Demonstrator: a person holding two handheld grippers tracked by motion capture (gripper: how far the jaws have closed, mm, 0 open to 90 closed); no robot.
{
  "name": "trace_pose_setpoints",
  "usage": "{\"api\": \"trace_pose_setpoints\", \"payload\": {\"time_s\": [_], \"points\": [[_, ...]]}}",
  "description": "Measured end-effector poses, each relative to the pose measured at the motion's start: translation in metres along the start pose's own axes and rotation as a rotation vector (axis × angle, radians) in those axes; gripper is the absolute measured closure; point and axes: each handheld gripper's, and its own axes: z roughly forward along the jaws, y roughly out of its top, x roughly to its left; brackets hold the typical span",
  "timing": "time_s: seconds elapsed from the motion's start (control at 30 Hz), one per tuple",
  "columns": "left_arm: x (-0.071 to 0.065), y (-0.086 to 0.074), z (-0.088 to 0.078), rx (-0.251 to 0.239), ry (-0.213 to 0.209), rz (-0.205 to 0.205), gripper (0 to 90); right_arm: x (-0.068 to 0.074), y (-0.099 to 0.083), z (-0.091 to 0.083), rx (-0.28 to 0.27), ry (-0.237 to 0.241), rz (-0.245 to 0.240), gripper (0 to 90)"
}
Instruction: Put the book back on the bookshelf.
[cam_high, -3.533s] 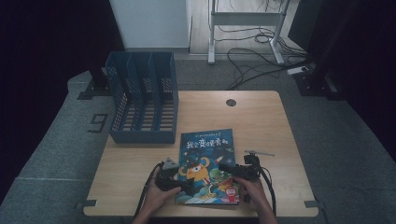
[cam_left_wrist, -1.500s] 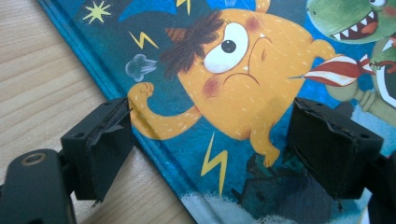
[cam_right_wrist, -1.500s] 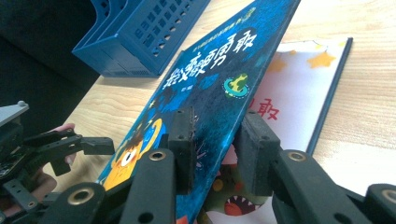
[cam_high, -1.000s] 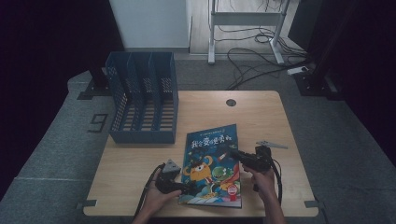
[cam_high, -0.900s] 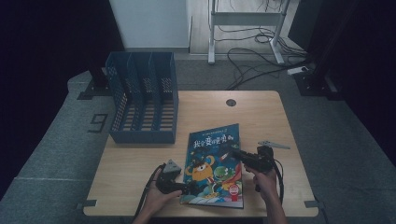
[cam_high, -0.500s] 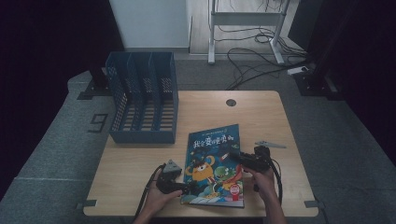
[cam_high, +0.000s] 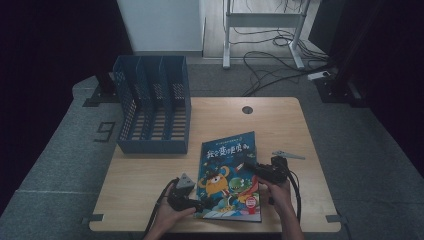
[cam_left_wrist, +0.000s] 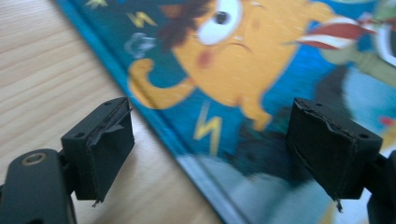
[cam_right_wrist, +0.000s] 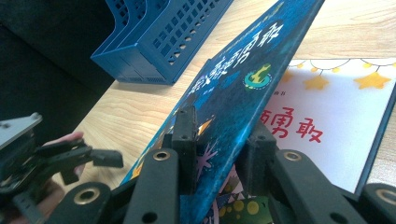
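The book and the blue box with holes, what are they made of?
The book looks like stiff card with a glossy printed cover: the lifted cover stays flat and shines a little, with white paper pages under it. The blue box seems moulded plastic: one even matte colour, with neat grid holes in its walls.

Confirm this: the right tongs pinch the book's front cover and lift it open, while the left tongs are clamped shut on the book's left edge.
Not quite. The left tongs are open, not clamped: the left gripper view shows their jaws standing wide apart, straddling the left edge of the book. The rest holds: the right tongs pinch the front cover and lift it open.
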Motion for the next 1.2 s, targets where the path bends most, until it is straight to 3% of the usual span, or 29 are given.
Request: {"api": "trace_pose_setpoints", "payload": {"time_s": [0.27,0.63,0.73,0.8,1.07,1.2], "points": [[-0.009,-0.006,0.001,0.024,0.011,0.027,13.7,-0.006,0.001,-0.008,-0.025,-0.023,0.02,71.6],[-0.025,-0.006,0.006,0.062,-0.022,0.066,12.6,-0.022,0.004,-0.023,-0.067,-0.057,0.053,72.6],[-0.029,-0.007,0.01,0.095,-0.019,0.087,11.5,-0.023,0.004,-0.024,-0.07,-0.06,0.056,72.5],[-0.034,-0.009,0.013,0.092,-0.008,0.095,9.1,-0.023,0.004,-0.025,-0.073,-0.067,0.058,72.5],[-0.038,-0.009,0.017,0.083,0.017,0.11,8.6,-0.017,0.006,-0.027,-0.081,-0.087,0.033,72.4],[-0.037,-0.009,0.017,0.081,0.01,0.109,8.1,-0.01,0.008,-0.028,-0.09,-0.1,-0.013,72.0]]}}
